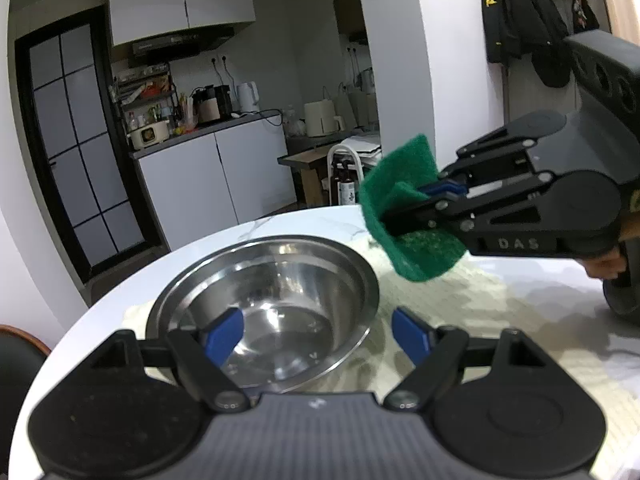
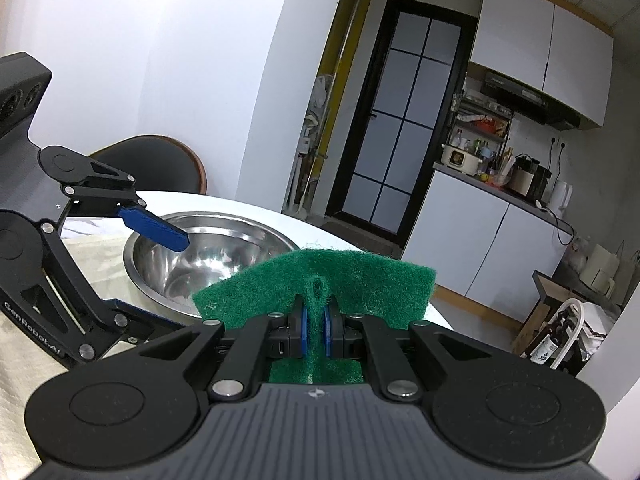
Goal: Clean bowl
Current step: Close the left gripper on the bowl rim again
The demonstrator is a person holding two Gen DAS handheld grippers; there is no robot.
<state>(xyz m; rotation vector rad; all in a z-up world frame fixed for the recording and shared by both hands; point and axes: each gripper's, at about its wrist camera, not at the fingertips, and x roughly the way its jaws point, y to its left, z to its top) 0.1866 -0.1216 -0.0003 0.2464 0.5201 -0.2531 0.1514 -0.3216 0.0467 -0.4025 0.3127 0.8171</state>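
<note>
Left wrist view
- Left claw (image 1: 318, 334): blue fingers spread wide apart, gripping nothing.
- Bowl (image 1: 264, 308): steel, upright on the bench (image 1: 520, 300), directly ahead of the left claw; one finger overlaps the near rim, the other sits outside the rim on the right.
- Right claw (image 1: 416, 210): ahead and to the right of the left claw, raised above the bench, clamped on a green scouring pad (image 1: 400, 184).
- Pad edge: folded, hanging beyond the bowl's far right rim, not touching it.
- Bench edge: curved, just past the bowl; open floor beyond.

Right wrist view
- Right claw (image 2: 315, 330): fingers pressed together on the pad (image 2: 360, 284), which fans out ahead.
- Bowl (image 2: 208, 256): ahead and left of the right claw, partly hidden by the pad.
- Left claw (image 2: 156, 234): one blue finger reaches over the bowl's rim; the second finger is hidden.
- Seen only here: a chair (image 2: 160, 160) behind the bench, beyond the left claw.
</note>
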